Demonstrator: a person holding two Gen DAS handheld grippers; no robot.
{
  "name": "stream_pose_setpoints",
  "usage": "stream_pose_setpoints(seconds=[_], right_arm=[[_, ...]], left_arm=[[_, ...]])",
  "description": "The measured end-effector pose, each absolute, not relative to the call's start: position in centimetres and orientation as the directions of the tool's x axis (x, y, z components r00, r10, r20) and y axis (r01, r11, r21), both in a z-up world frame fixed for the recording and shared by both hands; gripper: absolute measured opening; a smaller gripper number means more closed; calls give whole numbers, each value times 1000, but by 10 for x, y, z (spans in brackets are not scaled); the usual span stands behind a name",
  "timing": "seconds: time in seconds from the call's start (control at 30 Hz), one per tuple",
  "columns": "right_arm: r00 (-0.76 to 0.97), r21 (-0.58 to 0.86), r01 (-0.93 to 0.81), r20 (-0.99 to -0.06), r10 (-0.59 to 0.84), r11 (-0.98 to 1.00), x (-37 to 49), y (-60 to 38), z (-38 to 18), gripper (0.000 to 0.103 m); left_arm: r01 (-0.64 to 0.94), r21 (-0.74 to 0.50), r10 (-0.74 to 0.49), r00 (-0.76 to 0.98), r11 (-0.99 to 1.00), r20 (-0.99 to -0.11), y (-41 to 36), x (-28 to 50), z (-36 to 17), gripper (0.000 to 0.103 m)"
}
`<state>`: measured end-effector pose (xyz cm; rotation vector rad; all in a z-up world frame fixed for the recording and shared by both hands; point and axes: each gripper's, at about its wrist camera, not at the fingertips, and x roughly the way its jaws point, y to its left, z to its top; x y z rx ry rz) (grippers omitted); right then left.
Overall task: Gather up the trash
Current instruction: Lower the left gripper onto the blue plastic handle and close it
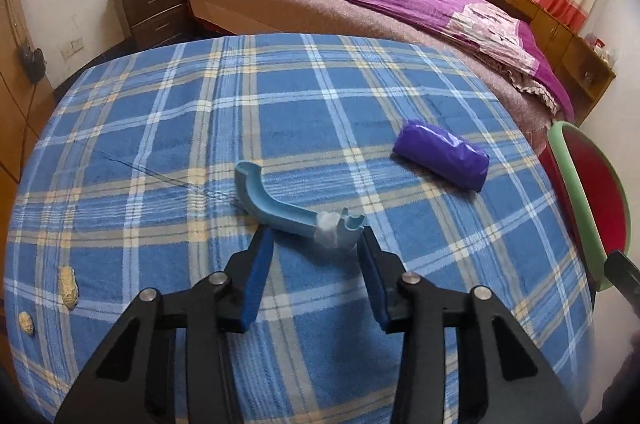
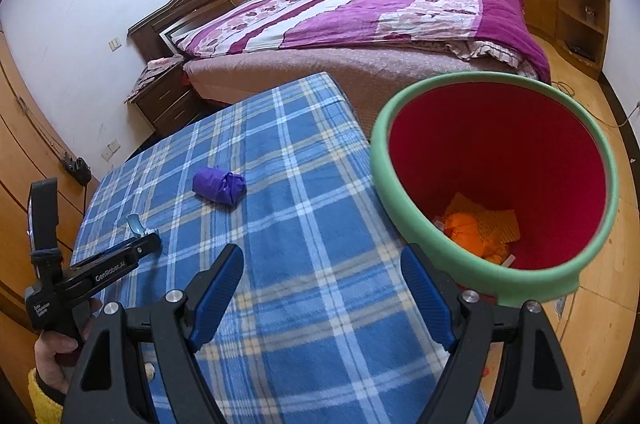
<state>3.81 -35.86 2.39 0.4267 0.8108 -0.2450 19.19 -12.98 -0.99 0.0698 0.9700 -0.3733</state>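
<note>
- Two handheld grippers work over a table covered in a blue plaid cloth (image 1: 304, 96); the left gripper (image 1: 315, 234) has its blue-padded jaws spread partly apart on either side of a curved light-blue plastic piece (image 1: 280, 208).
- That plastic piece lies on the cloth with a small crumpled wad of white paper (image 1: 329, 226) sitting on it near the end closest to the gripper. The jaw tips reach the piece's sides, but whether they press on it cannot be told.
- The right gripper (image 2: 322, 256) hangs above the near part of the cloth with its jaws wide apart and nothing between them.
- A purple plastic-wrapped bundle (image 1: 442, 154) lies on the cloth, well apart from the blue piece and toward the bin side.
- Two peanut shells (image 1: 67, 287) lie near the cloth's left edge in the left wrist view.
- A red bin with a green foam rim (image 2: 494, 184) stands just beside the table's right edge; orange and yellow scraps (image 2: 478, 230) lie at its bottom.
- A bed with a purple floral quilt (image 2: 360, 16) stands behind the table.
</note>
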Motion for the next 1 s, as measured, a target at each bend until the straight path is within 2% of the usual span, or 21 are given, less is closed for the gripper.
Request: stream_pose_setpoints(seconds=[0.13,0.2,0.27,0.53,0.8,0.83,0.9,0.93,1.0], right_arm=[[670,283,357,-742,-33,890,47,-353,24,83],[669,288,349,-742,-22,891,51,-349,23,83],[668,294,339,-744,-9,893,54,-346,21,83],[663,308,331,-749,12,892,57,-344,14,83],[660,319,342,-751,16,884,59,-352,10,83],[659,318,342,-752,16,884,60,-353,10,83],[659,314,339,-752,14,887,62,-352,10,83],[658,311,337,-753,13,889,64,-352,10,83],[656,304,333,-755,12,892,70,-351,10,83]], left_arm=[[327,-152,-305,489,933,-817,-121,194,-9,46],[314,-151,-297,494,937,-817,-118,194,-8,57],[310,-143,-292,511,940,-808,-116,193,-7,61],[252,-209,-313,509,945,-802,-115,203,-7,61],[233,-98,-212,539,968,-815,-127,201,-12,61],[238,-87,-207,543,967,-814,-127,201,-12,59],[243,-73,-200,552,967,-810,-126,200,-12,41],[247,-74,-203,554,966,-808,-125,200,-12,38],[252,-102,-228,547,962,-805,-120,201,-12,23]])
